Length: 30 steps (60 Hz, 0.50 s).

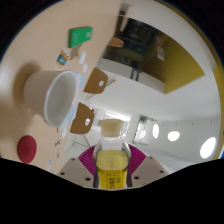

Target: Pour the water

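My gripper [111, 165] is shut on a clear bottle [111, 158] of yellow liquid with a pale cap, both magenta pads [88, 160] pressing its sides. The whole view is rolled steeply, so the bottle is tilted with the tabletop [25, 55] rising to the left. A white cup [48, 93] stands on that table just beyond and left of the bottle's top, its open mouth facing the bottle. The bottle's neck reaches to about the cup's rim height. No liquid shows leaving the bottle.
A red round object [27, 149] lies on the table near the left finger. A green-and-white item [77, 40] sits farther back. Wooden chairs [95, 80] and a yellow wall [180, 65] lie beyond the table.
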### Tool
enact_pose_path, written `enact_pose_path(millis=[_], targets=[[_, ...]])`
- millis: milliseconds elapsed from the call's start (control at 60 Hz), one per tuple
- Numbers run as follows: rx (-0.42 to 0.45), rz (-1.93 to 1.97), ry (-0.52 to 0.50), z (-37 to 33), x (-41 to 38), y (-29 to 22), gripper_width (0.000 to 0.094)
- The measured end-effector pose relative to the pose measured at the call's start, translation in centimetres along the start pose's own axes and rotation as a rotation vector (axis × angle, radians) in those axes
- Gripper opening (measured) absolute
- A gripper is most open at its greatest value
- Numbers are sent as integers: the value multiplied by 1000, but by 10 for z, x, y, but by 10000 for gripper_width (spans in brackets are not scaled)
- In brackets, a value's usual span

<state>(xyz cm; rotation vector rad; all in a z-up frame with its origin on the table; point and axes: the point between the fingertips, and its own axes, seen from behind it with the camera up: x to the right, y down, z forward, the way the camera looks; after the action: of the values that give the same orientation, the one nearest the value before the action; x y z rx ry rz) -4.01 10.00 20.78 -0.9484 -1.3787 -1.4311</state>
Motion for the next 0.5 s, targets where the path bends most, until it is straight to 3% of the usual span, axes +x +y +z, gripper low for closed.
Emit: enact_pose_path(millis=[183, 283, 433, 500], targets=[[80, -455, -124, -16, -54, -26, 385], [69, -424, -97, -19, -45, -21, 382], [-52, 260, 87, -40, 43, 47, 383], [-81, 817, 83, -50, 54, 73, 386]])
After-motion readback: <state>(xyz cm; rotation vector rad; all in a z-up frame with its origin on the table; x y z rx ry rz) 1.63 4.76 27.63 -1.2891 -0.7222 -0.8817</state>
